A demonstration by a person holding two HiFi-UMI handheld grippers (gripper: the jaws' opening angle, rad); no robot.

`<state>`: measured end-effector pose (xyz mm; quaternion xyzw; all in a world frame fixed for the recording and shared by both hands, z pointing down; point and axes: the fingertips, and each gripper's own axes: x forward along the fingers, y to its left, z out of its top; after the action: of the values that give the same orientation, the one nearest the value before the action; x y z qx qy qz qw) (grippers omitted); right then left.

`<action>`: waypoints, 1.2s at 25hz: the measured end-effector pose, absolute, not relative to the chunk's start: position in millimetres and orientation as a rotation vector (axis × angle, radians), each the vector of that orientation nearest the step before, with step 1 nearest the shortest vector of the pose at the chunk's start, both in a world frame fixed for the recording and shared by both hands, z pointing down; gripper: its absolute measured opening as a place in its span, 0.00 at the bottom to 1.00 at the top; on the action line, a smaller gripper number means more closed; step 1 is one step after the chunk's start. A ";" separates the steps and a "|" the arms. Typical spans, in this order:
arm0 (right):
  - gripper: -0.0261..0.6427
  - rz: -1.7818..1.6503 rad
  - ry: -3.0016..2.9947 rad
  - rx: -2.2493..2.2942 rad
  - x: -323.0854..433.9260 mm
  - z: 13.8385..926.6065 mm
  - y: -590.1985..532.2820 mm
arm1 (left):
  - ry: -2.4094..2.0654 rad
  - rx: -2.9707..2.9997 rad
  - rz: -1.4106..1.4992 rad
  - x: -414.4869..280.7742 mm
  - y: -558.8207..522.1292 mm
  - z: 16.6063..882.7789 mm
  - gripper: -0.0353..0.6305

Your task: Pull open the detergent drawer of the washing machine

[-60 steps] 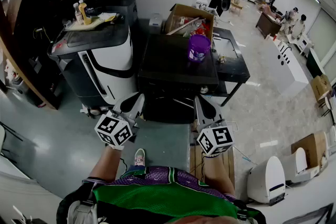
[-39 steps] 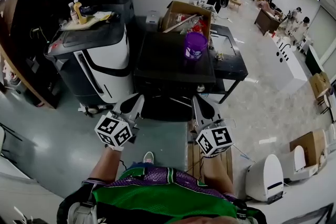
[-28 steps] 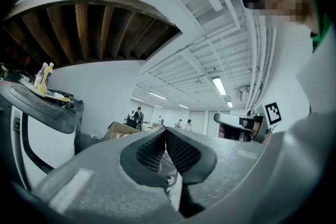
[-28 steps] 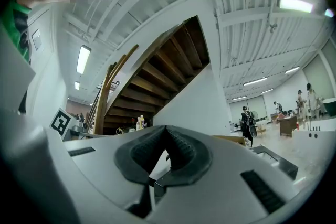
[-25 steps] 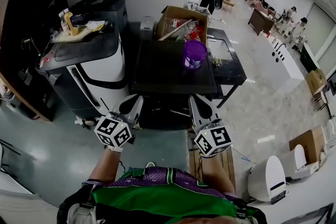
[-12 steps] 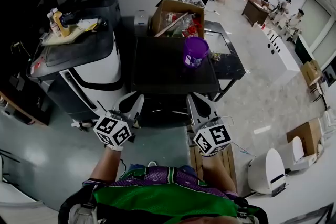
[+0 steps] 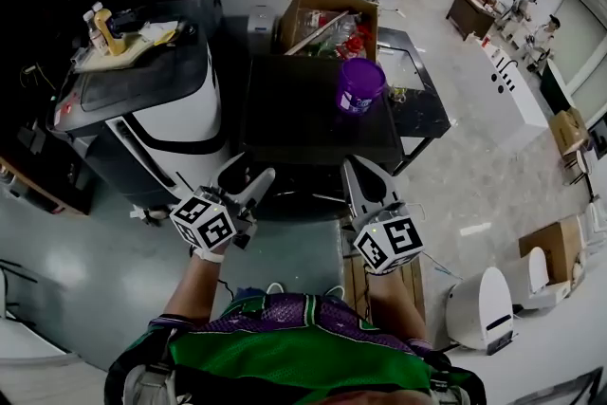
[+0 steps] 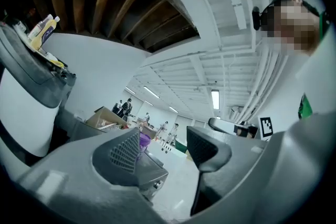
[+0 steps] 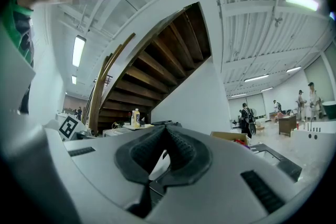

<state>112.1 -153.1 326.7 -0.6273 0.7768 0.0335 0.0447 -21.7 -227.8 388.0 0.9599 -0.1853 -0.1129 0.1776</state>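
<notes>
Two claws out front: the left claw (image 7: pixel 248 181) has just been spreading, nothing between its pads, while the right claw (image 7: pixel 354 168) stays out of it, pressed together. Washing machine (image 7: pixel 161 119) far left, drawer not yet reached.

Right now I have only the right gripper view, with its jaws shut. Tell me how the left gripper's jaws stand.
Observer: The left gripper has its jaws apart. They have just been opening, and nothing is between them.
Operator: Name what stands on the machine ahead.
Observer: A purple container stands on the black-topped machine, near its far right corner.
Operator: Report any contact with that machine.
Observer: In the head view neither gripper appears to touch it. The left gripper and the right gripper both hang just short of its front.
</notes>
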 end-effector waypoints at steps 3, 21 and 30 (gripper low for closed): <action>0.04 0.096 2.380 -1.921 113.3 332.4 -158.2 | -0.500 2.695 -0.298 -16.1 -231.9 401.9 0.46; 0.04 -0.072 2.418 -1.957 134.7 393.1 -204.8 | -0.444 2.404 -0.109 20.3 -272.6 567.6 0.46; 0.04 -0.093 2.429 -1.974 142.0 409.7 -219.3 | -0.434 2.299 -0.036 32.4 -300.6 642.6 0.52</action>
<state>142.0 -219.3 409.7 -0.6304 0.7757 -0.0297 0.0051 32.4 -300.6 642.6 0.9046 -0.1706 -0.0142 0.3903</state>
